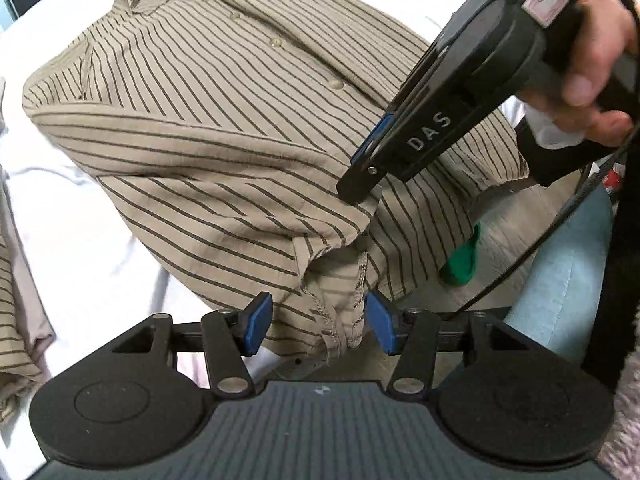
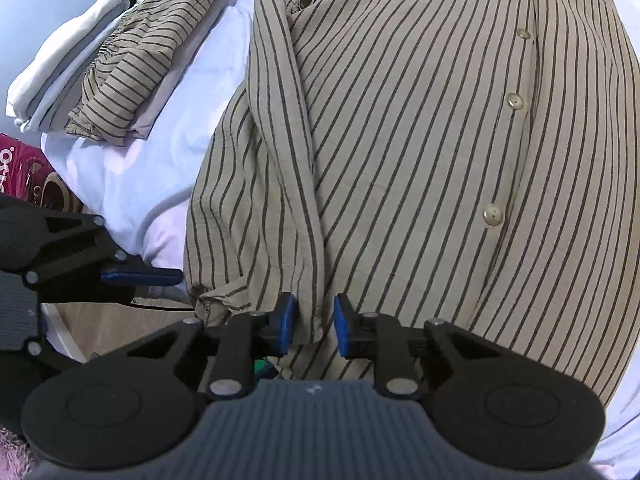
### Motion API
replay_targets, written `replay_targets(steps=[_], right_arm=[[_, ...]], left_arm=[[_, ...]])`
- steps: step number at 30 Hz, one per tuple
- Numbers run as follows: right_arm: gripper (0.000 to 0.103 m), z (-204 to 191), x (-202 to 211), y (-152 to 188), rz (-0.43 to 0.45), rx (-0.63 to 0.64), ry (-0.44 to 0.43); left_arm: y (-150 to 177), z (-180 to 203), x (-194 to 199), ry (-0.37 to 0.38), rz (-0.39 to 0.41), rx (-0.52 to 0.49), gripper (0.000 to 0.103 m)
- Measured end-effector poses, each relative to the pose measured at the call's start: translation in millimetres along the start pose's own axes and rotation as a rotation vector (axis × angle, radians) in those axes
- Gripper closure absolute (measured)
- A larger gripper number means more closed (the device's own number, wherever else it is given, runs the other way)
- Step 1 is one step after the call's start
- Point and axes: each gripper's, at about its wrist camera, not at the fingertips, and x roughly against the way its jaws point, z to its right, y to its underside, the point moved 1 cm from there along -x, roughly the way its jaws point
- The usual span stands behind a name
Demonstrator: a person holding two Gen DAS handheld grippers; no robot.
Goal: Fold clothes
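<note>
Lying buttoned side up on the white bed, the striped shirt runs its long axis from the collar at the far end to the hem at the near edge, where both claws work. The left claw sits at the hem corner with its jaws spread; bunched hem fabric hangs between the blue pads but the pads do not press it, so this claw grasps nothing. The right claw straddles the folded-in sleeve edge further along the hem; its jaws are narrowed, yet a gap shows on each side of the fold, so no firm grip is evident. The left claw is nearer the corner, the right claw nearer the placket. Count: one shirt spread out, four buttons visible, two claws, one stack of folded clothes at the far left.
</note>
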Motion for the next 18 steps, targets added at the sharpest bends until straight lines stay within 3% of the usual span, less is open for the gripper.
replay_targets(steps=[1,6,13,17,18], right_arm=[[0.079,0,0,0,-0.003,-0.002,-0.003],[0.096,3,1,2,-0.003,-0.029,-0.033],[0.099,2,5,5,0.004,-0.015,-0.013],[0.099,-3,3,7,0.000,0.031,0.032],[0.099,-4,3,7,0.001,0.043,0.043]], left_arm=[[-1,1,-4,0.004,-0.006,0.002,0.058],[-2,8,-16,0.025,-0.045,-0.007,0.101],[11,9,-17,0.091,-0.169,-0.022,0.103],[9,5,-17,0.078,-0.164,0.018,0.102],[9,3,-16,0.083,-0.161,0.026,0.097]])
